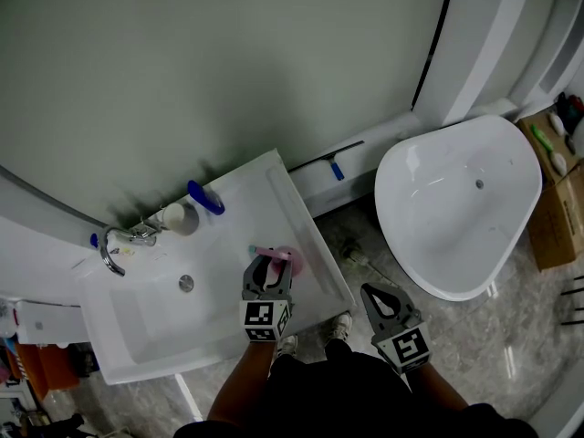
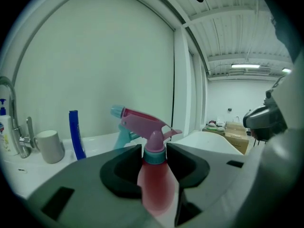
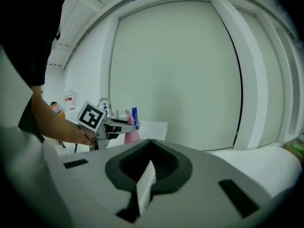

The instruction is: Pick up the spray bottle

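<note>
a big white bathtub takes the right side of the head view, and a white washbasin stands against the pale wall at the left, with grey stone floor between them. a brown cardboard box stands just beside the tub, at its far right. the left gripper is over the flat right part of the washbasin. its jaws are closed only partly, because they press from both sides on the spray bottle, at the top of its reddish body, just under the teal collar. the bottle is upright, and its pink trigger head rises above the jaws and points to the left. whether its bottom is on the basin i cannot tell. the right gripper hangs over the floor, between basin and tub, with the jaws brought together and nothing between them. near the chrome tap stands a grey cup, and beside the cup a small blue object.
</note>
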Tool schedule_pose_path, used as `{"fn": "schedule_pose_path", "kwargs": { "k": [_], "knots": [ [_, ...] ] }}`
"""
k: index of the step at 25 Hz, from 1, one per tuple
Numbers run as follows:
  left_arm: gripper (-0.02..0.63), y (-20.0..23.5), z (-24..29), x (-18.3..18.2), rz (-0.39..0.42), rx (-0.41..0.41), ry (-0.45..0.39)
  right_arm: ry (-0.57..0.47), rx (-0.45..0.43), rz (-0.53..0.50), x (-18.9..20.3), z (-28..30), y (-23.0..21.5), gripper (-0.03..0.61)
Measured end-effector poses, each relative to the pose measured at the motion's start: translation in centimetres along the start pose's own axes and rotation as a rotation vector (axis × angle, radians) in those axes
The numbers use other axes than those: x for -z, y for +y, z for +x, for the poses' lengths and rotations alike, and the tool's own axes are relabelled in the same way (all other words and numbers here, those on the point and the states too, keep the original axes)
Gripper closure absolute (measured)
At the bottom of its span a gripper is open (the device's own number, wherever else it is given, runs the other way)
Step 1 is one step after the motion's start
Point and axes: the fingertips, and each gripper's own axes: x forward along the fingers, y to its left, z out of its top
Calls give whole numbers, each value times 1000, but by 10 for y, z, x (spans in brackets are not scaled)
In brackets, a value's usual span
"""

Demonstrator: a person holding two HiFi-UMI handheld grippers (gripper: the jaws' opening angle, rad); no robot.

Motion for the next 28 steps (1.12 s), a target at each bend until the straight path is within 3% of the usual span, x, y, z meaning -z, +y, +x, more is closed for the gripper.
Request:
{"fn": "schedule_pose_path", "kwargs": {
  "k": [7, 14, 28],
  "knots": [
    [463, 3, 1, -1, 17, -14, -17, -12, -4, 4, 4, 5, 1, 580],
    [474, 3, 1, -11, 5, -16, -47, -44, 2, 5, -18, 5, -2, 580],
    [477, -1, -31, -75, 57, -36, -140, -124, -58, -51, -53, 24, 4, 580]
  ]
}}
